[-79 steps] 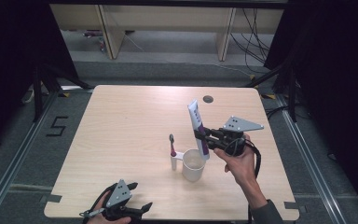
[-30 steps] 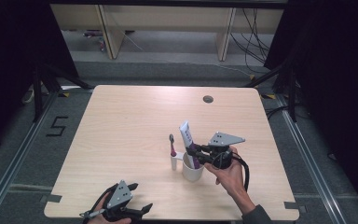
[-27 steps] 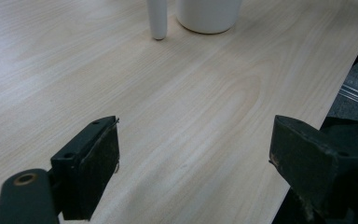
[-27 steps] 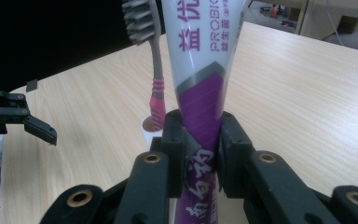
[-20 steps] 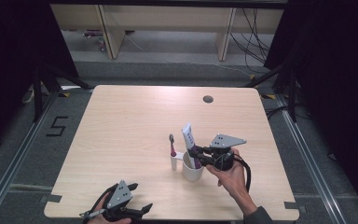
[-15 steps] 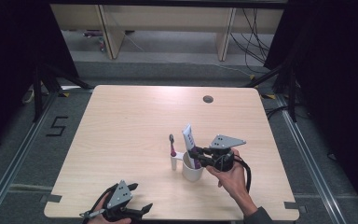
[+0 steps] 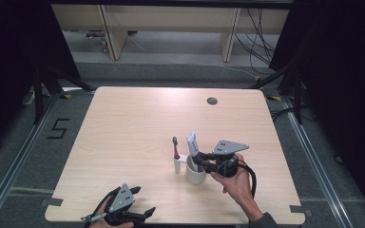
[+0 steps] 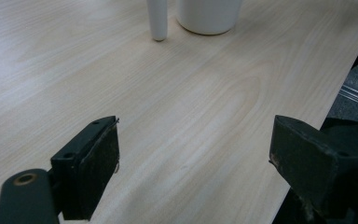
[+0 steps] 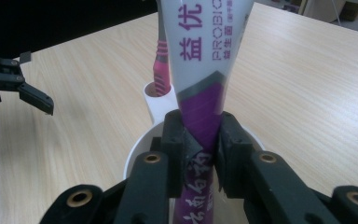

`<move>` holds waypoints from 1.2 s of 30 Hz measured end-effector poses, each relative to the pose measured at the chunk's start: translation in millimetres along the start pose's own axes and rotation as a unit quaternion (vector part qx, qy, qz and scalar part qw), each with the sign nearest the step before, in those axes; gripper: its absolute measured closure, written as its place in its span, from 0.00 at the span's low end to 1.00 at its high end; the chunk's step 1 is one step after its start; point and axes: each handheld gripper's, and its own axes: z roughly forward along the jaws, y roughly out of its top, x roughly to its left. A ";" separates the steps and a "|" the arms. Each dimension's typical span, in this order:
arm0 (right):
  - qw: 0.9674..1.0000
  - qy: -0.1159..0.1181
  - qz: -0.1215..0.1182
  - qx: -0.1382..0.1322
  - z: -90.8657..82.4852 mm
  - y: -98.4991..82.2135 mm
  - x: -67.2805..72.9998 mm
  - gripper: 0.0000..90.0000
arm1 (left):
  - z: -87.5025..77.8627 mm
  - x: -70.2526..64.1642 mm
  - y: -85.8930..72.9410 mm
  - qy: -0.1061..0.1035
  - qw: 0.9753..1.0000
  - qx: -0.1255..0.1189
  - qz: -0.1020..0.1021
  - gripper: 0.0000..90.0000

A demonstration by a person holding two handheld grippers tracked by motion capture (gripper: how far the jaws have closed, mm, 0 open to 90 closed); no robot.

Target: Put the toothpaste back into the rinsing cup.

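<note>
A: Where is the toothpaste tube [image 9: 200,70]?

B: Standing nearly upright with its lower end inside the white cup [image 7: 195,174], its flat end up. The right gripper [image 9: 200,149] has its 2 jaws clenched on the tube's purple part, right over the cup's rim.

A: And beside the cup?

B: A slim white holder [image 7: 177,164] touches or sits just beside the cup, on its left in the high view, with 1 pink toothbrush [image 7: 175,148] upright in it.

A: The other hand?

B: The left gripper [image 7: 123,211] rests at the wooden table's [image 7: 123,123] near edge, well apart from the cup, to its near left. Its jaws are spread wide, grasping nothing, above bare wood.
</note>
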 end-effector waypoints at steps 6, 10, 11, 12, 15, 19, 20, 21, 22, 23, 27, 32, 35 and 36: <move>1.000 0.000 -0.005 0.016 1.1 -1.9 0.4 0.84 | 0.8 -0.9 -0.7 -0.001 1.000 -0.004 -0.002 0.17; 1.000 -0.006 -0.009 0.015 2.0 -2.5 1.6 0.84 | 0.3 -0.1 0.1 -0.004 1.000 -0.001 -0.001 0.17; 1.000 -0.005 -0.011 0.015 2.0 -2.3 1.9 0.84 | 0.6 -0.6 -0.8 -0.003 1.000 -0.003 0.000 0.17; 1.000 -0.005 -0.011 0.015 2.0 -2.3 1.9 0.84 | 0.6 -0.6 -0.8 -0.003 1.000 -0.003 0.000 0.17; 1.000 0.001 -0.001 0.020 1.7 -2.4 3.0 0.83 | 0.2 -0.6 0.0 -0.002 1.000 -0.001 -0.001 0.17; 1.000 -0.005 -0.003 0.021 1.3 -2.1 3.9 0.83 | 0.1 -0.9 -0.3 -0.002 1.000 0.000 0.000 0.17; 1.000 -0.001 -0.001 0.021 2.0 -2.2 4.0 0.82 | 0.3 -0.8 -0.1 -0.003 1.000 0.000 -0.001 0.17; 1.000 -0.001 -0.001 0.021 2.0 -2.2 4.0 0.82 | 0.5 -0.9 -0.4 -0.003 1.000 0.000 0.000 0.17; 1.000 -0.007 -0.005 0.016 2.6 -2.1 4.0 0.82 | 0.5 -0.9 -0.7 -0.003 1.000 0.000 0.001 0.17; 1.000 -0.007 -0.005 0.016 2.6 -2.1 4.0 0.82 | 0.4 -1.0 -0.8 -0.003 1.000 0.001 0.001 0.17; 1.000 -0.006 -0.001 0.021 2.3 -2.2 3.9 0.82 | 0.5 -0.9 -0.7 -0.003 1.000 0.000 0.001 0.17; 1.000 -0.008 -0.006 0.015 4.0 -2.9 3.5 0.81 | 1.3 -1.0 -1.0 -0.004 1.000 -0.001 0.001 0.17; 1.000 -0.005 0.002 0.019 3.3 -2.6 4.7 0.79 | 0.7 -0.8 -0.2 -0.004 1.000 0.000 0.001 0.17; 1.000 -0.004 0.004 0.019 2.3 -2.2 4.7 0.79 | 1.3 -0.8 -0.6 -0.006 1.000 0.000 0.000 0.17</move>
